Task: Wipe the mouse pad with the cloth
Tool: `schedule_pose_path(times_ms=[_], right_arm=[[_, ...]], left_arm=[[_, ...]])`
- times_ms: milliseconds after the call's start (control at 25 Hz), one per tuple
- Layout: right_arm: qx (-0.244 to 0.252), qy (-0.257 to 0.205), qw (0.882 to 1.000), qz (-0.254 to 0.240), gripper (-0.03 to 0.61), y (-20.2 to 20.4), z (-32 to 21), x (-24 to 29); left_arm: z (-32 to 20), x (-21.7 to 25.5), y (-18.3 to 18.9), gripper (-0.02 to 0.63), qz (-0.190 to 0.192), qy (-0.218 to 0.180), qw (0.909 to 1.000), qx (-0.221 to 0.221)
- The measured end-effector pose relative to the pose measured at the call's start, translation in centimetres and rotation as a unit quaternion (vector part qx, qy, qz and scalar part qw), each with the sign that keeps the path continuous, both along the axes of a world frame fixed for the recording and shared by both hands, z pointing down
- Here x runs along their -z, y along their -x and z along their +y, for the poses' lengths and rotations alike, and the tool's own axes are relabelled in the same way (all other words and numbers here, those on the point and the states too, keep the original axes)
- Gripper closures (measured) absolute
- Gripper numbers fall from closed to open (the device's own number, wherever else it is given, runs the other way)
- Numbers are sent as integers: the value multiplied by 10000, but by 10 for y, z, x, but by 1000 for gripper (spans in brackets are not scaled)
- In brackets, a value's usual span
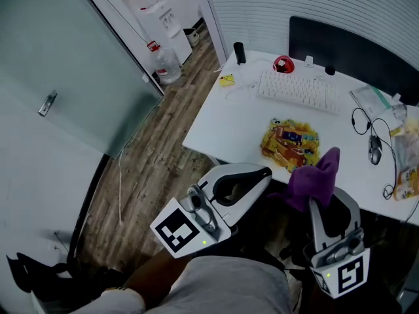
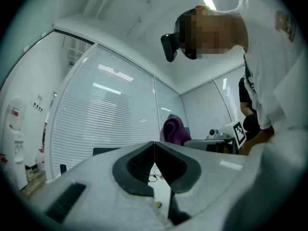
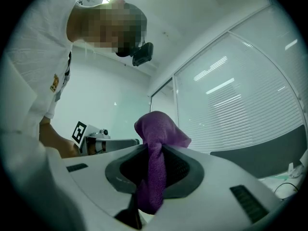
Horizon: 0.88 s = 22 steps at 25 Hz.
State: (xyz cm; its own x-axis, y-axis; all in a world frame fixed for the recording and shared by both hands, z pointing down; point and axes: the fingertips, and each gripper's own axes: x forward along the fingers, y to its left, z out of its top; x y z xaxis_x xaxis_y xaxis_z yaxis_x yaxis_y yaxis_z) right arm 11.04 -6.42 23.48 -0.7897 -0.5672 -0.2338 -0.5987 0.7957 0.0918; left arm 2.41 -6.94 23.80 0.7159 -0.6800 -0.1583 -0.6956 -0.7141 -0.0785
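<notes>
A purple cloth sticks up from my right gripper, which is shut on it; the cloth hangs pinched between the dark pads. A yellow mouse pad with a colourful print lies on the white desk, just beyond the cloth. My left gripper is held off the desk's near edge, left of the cloth. Its jaws are shut with nothing between them. Both grippers point upward, so the gripper views show ceiling and blinds. In the left gripper view, the cloth shows to the right.
Further back on the desk are a white keyboard, a dark monitor, a red object and a black cylinder. A wired mouse and plastic bags lie right. A water dispenser and glass door stand left.
</notes>
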Motion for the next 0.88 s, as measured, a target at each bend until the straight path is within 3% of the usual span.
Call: schedule_pose_path(times_ms=[880], right_arm=[[-258,158,9995,1,513,36,48,-8]], left_arm=[[40,-3,35,598,-101,-6,9996,-245]])
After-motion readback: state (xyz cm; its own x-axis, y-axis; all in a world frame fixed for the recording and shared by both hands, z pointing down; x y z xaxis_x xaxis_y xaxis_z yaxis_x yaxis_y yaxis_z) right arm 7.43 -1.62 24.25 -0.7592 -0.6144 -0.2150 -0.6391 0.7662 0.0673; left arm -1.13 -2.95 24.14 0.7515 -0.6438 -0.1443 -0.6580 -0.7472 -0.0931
